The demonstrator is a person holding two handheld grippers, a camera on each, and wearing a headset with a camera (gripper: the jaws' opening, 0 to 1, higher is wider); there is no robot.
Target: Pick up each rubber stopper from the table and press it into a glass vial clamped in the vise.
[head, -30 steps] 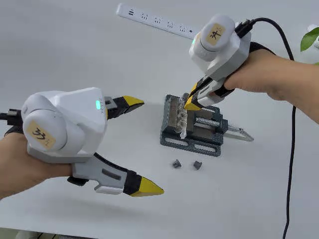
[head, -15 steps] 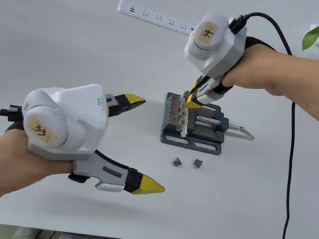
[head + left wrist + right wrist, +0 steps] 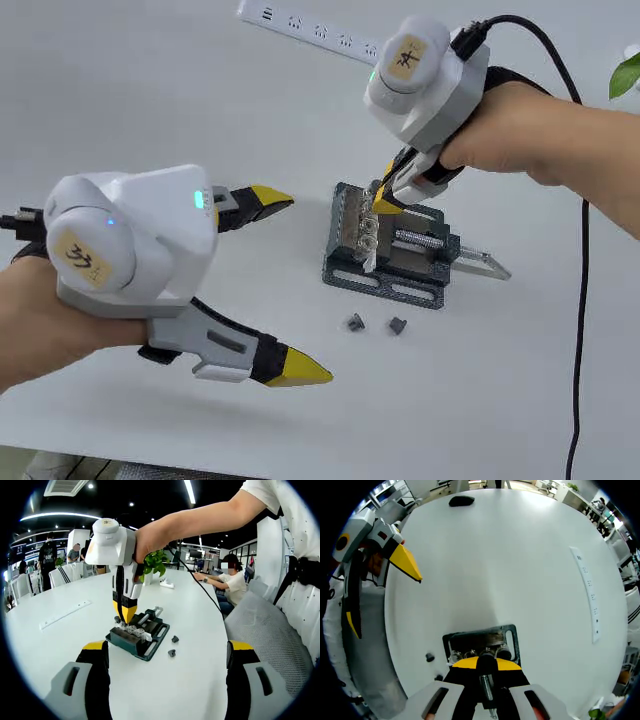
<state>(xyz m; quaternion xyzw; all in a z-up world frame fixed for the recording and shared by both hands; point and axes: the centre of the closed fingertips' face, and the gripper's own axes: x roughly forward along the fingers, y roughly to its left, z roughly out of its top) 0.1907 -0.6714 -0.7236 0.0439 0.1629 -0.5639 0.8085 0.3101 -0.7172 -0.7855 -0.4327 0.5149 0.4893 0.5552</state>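
Both jaws of my right gripper (image 3: 381,203) are pinched on what looks like a dark rubber stopper (image 3: 487,662), tips pointing straight down so that the push, I judge, runs along a vial's axis. Just under them a row of glass vials (image 3: 365,237) stands upright, clamped in the vise (image 3: 400,277), which takes the force so I need not steady the glass. That is why my left gripper (image 3: 298,288) hovers well apart to the left, jaws spread wide and empty. Two loose stoppers (image 3: 354,322) lie on the table (image 3: 150,90) just in front of the vise, near enough for a short reach. A power strip (image 3: 305,32) lies beyond.
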